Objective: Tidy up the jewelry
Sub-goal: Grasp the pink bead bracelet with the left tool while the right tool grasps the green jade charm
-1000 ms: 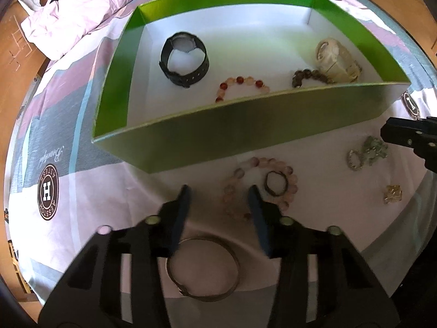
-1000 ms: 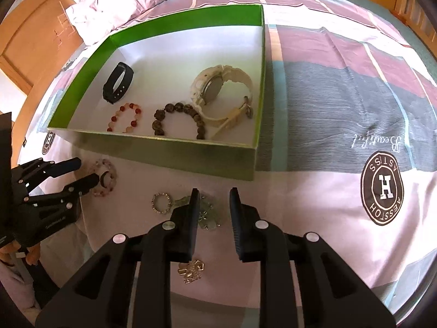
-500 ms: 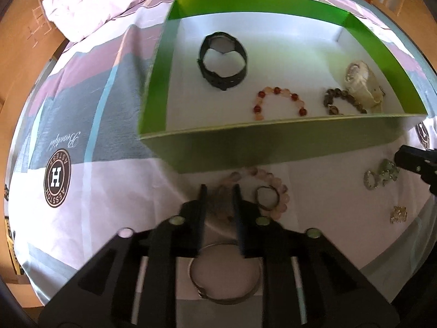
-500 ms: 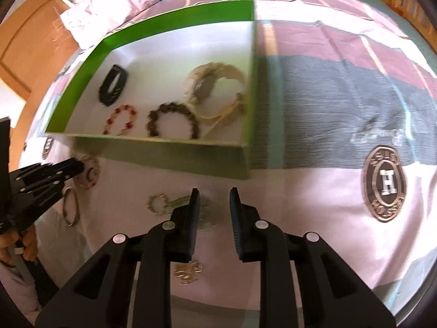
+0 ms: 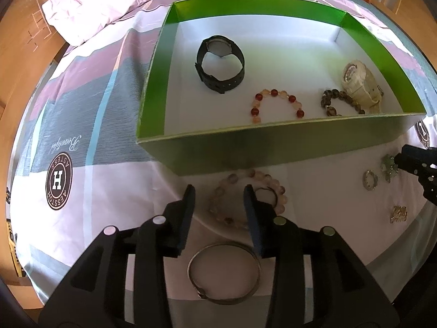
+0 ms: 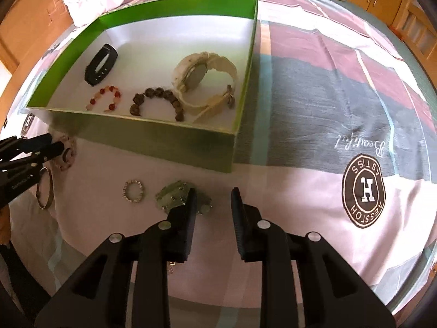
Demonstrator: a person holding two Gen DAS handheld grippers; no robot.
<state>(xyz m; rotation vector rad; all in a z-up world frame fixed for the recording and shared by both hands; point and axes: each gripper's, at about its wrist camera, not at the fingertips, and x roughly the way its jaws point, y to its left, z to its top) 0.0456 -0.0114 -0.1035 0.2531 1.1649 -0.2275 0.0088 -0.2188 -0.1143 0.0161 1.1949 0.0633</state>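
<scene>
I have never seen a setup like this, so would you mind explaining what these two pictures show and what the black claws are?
The black claws are two-finger grippers that a person holds, one per hand, each carrying a fisheye camera looking along its fingers. One picture is from the left gripper, the other from the right gripper. Both are open and hold nothing.

On the patterned bedsheet stands a green open cardboard box containing a black watch, a cream watch, a red-and-pale bead bracelet and a dark brown bead bracelet.

Outside it lie a pale pink bead bracelet, a thin metal bangle, a small sparkly ring and a green jewelled piece.
</scene>
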